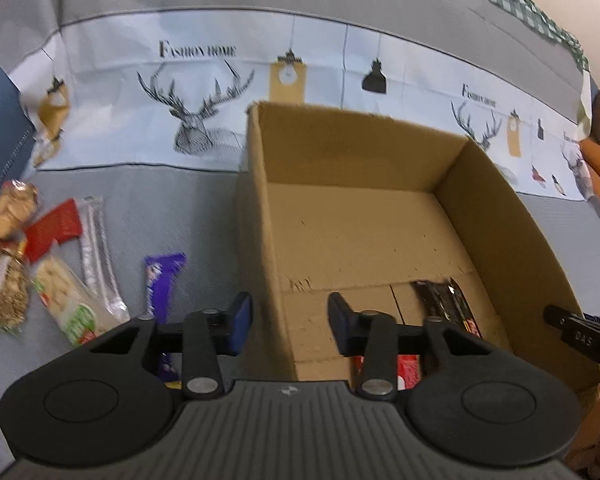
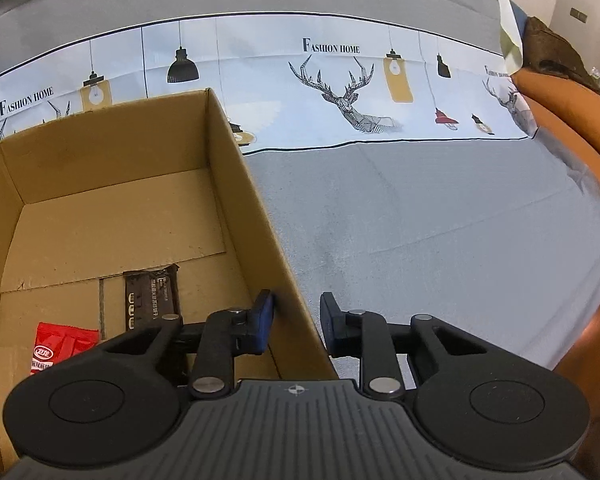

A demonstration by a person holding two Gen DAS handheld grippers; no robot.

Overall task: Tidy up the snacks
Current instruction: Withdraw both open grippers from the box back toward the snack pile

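An open cardboard box [image 1: 340, 152] stands on a grey cushion. On its floor lie a dark brown snack bar [image 1: 446, 304] and a red packet [image 1: 409, 368]. My left gripper [image 1: 290, 320] is open and straddles the box's left wall without the pads touching it. Several snacks lie left of the box, among them a purple bar [image 1: 162, 280], a clear packet [image 1: 96, 256] and a green-and-white packet [image 1: 68, 304]. In the right wrist view my right gripper [image 2: 296, 322] straddles the box's [image 2: 100, 152] right wall with its pads close on either side. A sliver of grey still shows at the outer pad. The brown bar [image 2: 152, 300] and red packet [image 2: 64, 346] lie inside.
A white cloth printed with deer and lamps [image 2: 340, 92] hangs behind the box. Bare grey cushion [image 2: 440, 220] stretches to the right, up to an orange pillow [image 2: 572, 120]. Blue fabric [image 1: 0, 120] borders the far left, beside a cookie bag [image 1: 14, 208] and a red wrapper [image 1: 54, 232].
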